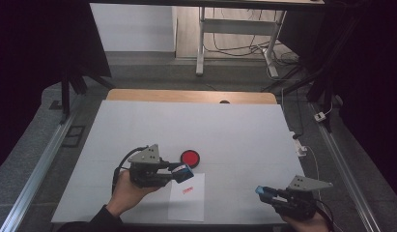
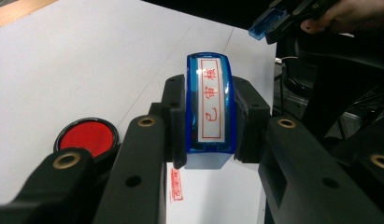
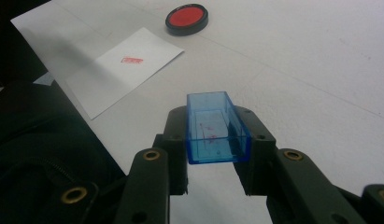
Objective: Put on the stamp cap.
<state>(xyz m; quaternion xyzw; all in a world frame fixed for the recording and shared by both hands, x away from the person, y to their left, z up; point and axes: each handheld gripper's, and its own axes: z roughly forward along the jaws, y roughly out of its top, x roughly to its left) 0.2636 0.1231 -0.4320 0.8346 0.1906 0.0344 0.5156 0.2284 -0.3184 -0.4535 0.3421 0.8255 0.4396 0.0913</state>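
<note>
My left gripper (image 2: 211,122) is shut on a blue stamp (image 2: 210,105) with a white label printed in red characters. It hovers just above a white sheet of paper (image 1: 188,197) that carries a red stamped mark (image 1: 187,190). A round red ink pad (image 1: 190,157) in a black case lies just beyond the sheet. My right gripper (image 3: 217,140) is shut on the stamp's clear blue cap (image 3: 216,127), held open side up above the table near its front right edge (image 1: 266,191). The mark (image 3: 132,60) and the ink pad (image 3: 187,17) lie further off in the right gripper view.
The white table (image 1: 225,130) has a wooden strip (image 1: 191,96) along its far edge. Metal rails run along the floor on both sides. A desk frame (image 1: 234,34) and cables stand beyond the table.
</note>
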